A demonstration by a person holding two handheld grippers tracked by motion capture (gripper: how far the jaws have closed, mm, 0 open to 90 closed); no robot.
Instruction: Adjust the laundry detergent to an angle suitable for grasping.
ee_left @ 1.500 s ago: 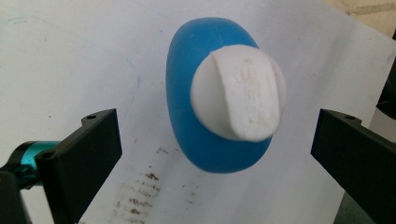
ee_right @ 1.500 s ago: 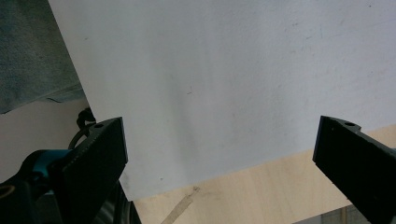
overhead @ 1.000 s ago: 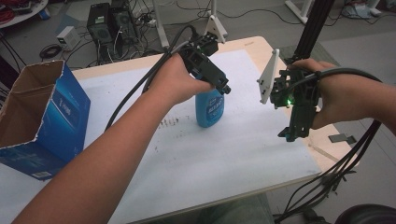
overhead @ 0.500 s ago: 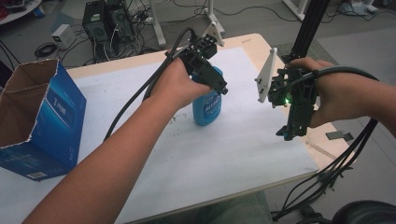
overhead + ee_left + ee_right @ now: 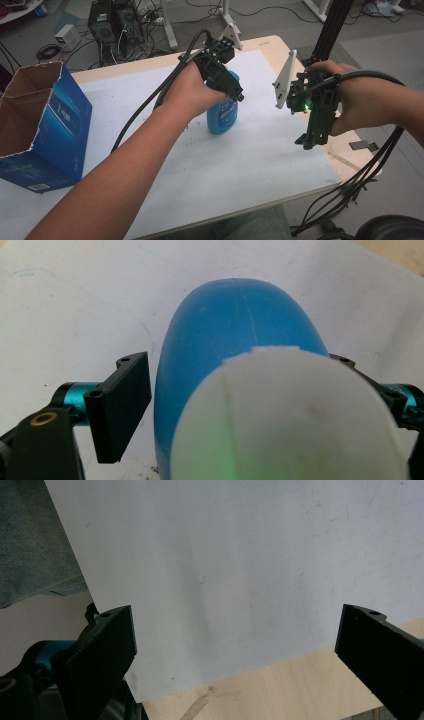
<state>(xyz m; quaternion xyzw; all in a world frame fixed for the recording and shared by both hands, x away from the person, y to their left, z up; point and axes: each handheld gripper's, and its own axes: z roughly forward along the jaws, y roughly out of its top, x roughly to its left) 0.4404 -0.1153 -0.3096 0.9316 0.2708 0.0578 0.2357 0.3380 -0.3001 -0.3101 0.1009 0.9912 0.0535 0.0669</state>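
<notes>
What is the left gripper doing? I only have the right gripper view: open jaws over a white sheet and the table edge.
Observer: The left gripper straddles a blue bottle standing upright mid-table; its jaws have just been closing around it.
Operator: Gripped yet?
Observer: Cannot tell. In the left gripper view the near pad sits right at the bottle's side, and the white cap hides the other.
Operator: Anything else on the table?
Observer: An open blue cardboard box at the left end, apart from both hands.
</notes>
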